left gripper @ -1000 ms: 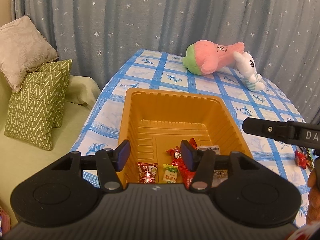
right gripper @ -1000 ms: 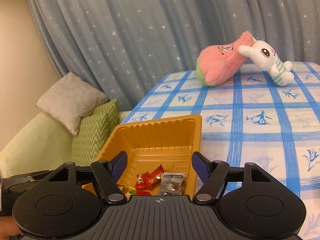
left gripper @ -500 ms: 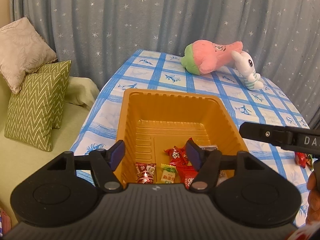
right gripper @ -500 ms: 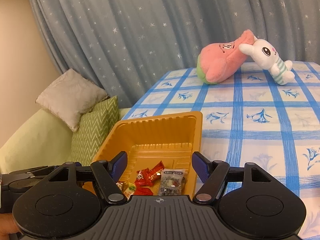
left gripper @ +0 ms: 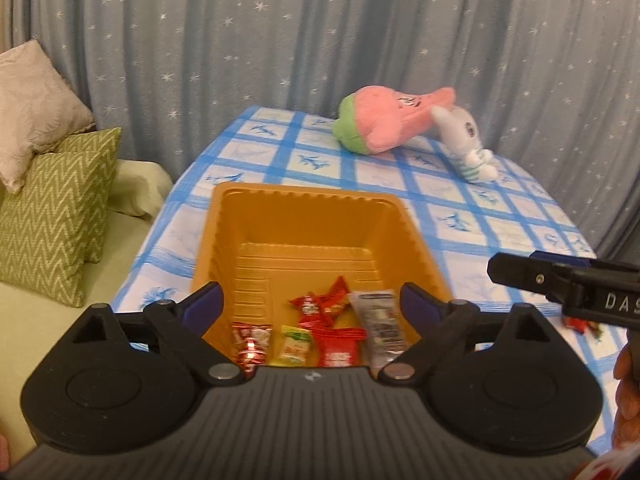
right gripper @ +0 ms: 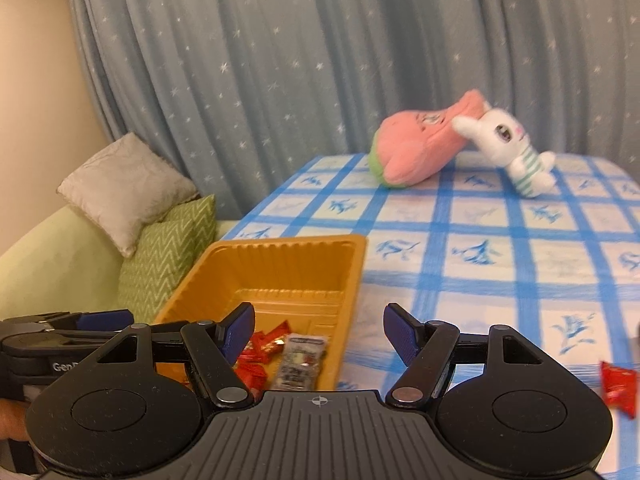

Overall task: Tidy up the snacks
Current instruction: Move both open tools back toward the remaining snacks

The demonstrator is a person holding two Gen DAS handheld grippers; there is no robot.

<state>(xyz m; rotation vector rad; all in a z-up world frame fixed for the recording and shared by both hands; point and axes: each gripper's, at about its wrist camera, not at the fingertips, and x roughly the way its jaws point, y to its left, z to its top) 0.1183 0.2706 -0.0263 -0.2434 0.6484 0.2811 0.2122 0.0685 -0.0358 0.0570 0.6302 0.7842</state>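
Both grippers have pulled back since 1 s ago, and the left gripper (left gripper: 310,306) has spread its fingers wide. Several snacks (left gripper: 320,332) lie at the near end of the orange tray (left gripper: 304,200) on the table (right gripper: 500,248). A red snack (right gripper: 619,386) is left on the cloth, near right. Right gripper (right gripper: 318,330) is also spread, empty. 2 plush toys (left gripper: 400,124) lie far off.

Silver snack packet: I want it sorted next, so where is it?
The silver snack packet lies inside the orange tray, at its near right corner, just right of the red wrappers.
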